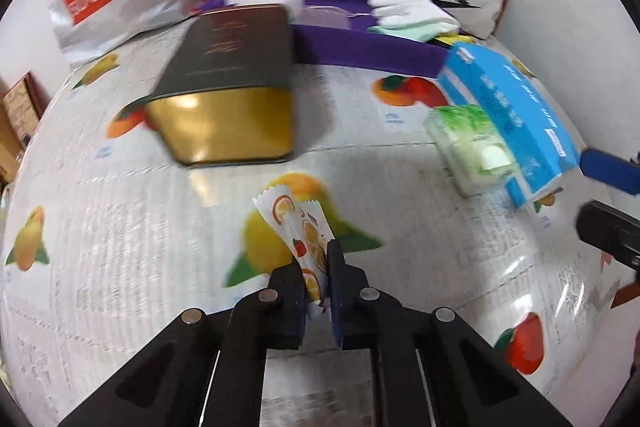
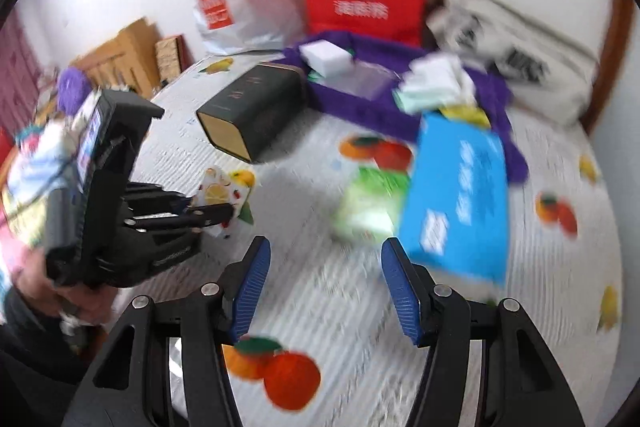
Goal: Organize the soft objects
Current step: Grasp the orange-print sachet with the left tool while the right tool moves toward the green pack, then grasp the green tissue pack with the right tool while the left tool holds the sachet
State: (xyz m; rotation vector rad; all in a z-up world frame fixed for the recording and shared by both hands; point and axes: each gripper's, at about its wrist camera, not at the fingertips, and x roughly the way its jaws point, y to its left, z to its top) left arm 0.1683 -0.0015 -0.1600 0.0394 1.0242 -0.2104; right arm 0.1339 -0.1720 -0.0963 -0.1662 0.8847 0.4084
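Left gripper (image 1: 316,279) clamped on fruit-print sachet (image 1: 298,231), sachet sticking up from jaws at lower centre. Right gripper (image 2: 326,291) half open, empty, blue tissue pack (image 2: 456,203) upper right of it.

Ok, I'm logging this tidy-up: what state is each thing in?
left gripper: shut on the fruit-print sachet
right gripper: open, empty
tin box: on its side
blue tissue pack: tilted, propped on the green pack
purple tray: holding cloths
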